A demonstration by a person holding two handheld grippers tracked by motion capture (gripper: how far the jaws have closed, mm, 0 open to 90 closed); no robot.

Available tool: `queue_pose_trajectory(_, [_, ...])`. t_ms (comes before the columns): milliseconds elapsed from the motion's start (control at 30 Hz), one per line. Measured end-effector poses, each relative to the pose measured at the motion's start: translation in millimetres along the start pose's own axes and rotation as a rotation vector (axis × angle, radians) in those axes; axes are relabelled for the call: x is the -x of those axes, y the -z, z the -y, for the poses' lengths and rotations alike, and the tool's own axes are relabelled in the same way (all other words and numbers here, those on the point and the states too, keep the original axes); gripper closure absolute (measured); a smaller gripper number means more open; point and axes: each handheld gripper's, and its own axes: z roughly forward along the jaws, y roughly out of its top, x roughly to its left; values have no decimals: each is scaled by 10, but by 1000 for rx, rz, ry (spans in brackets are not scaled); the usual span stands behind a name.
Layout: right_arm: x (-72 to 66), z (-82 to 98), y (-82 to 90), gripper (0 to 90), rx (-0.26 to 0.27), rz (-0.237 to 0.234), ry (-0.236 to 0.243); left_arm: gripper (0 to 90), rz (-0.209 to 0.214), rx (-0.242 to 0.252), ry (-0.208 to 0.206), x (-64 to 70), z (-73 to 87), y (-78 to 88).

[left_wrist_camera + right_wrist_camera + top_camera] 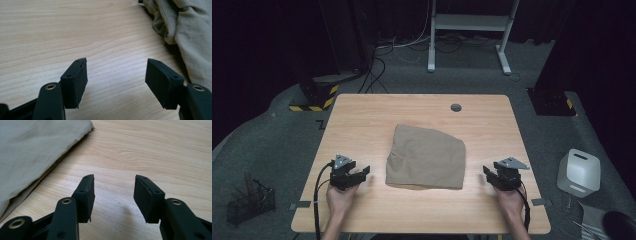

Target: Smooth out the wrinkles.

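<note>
From up high we had a folded tan cloth [426, 157] lying flat mid-table [362, 115], with the left gripper [362, 173] and right gripper [488, 173] parked either side of it, probably so each could go for its own edge. In the left gripper view our jaws gaped wide with nothing between them, the cloth's rumpled edge just off to the right. Right gripper view was the same deal: jaws apart, empty, cloth lying at upper left
</note>
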Motion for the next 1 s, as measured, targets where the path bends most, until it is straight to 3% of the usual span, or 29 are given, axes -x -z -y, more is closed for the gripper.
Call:
queue_pose_trajectory(600, [17, 71, -74, 500, -53, 23, 8, 344, -53, -37, -7, -35, 73, -58])
queue_pose_trajectory(733, [13, 62, -96, 460, -72, 12, 9, 339, -69, -45, -19, -22, 71, -63])
queue_pose_trajectory(833, [18, 58, -104, 420, -78, -2, 6, 329, -104, -59, -56, 24, 68, -77])
queue_pose_trajectory(1000, [16, 59, -104, 386, -81, 13, -2, 297, -105, -60, -43, 22, 69, -81])
